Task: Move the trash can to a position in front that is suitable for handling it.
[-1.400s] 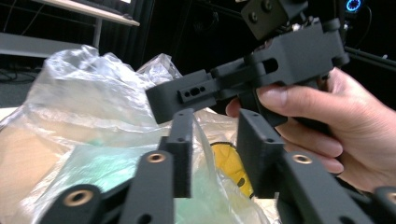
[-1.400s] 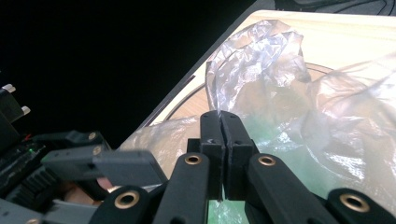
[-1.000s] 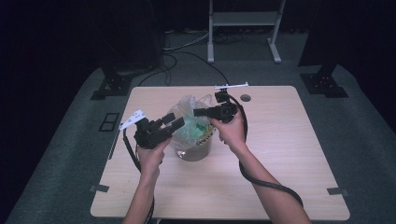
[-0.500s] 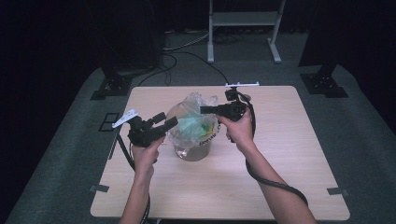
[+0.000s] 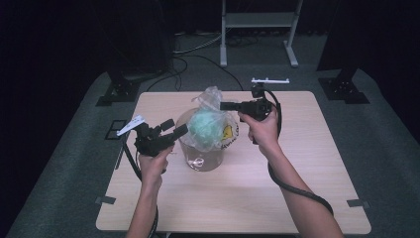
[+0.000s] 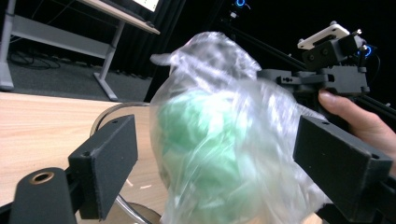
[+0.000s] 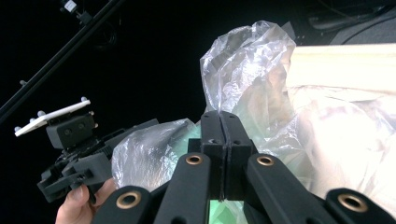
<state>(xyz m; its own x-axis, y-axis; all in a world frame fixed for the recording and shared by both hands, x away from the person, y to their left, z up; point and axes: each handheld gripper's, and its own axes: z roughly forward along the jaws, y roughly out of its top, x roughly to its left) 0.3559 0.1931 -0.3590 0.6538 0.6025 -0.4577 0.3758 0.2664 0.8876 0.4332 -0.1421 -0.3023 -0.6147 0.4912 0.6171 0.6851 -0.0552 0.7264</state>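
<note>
1. Plastic, thin and clear, is what you work with: a crinkled plastic bag (image 5: 210, 126) with soft green filling (image 6: 196, 144) inside, which sits in the mouth of a glass jar (image 5: 202, 159) near the middle of the wooden table (image 5: 297, 188).
2. Your right gripper (image 7: 219, 126) has its jaws pressed together on a fold of the bag film, near the knotted top (image 7: 252, 56).
3. Your left gripper (image 6: 212, 168) has just been opening its jaws; they now stand wide on both sides of the bag, and the pads do not seem to press on it.
4. I judge the bag to be very light, soft and slippery; the film can tear or slide out.
5. Take hold at the gathered top, where the film is thick, not on the loose side.
6. The jar is probably fragile and may tip if you pull sideways.
</note>
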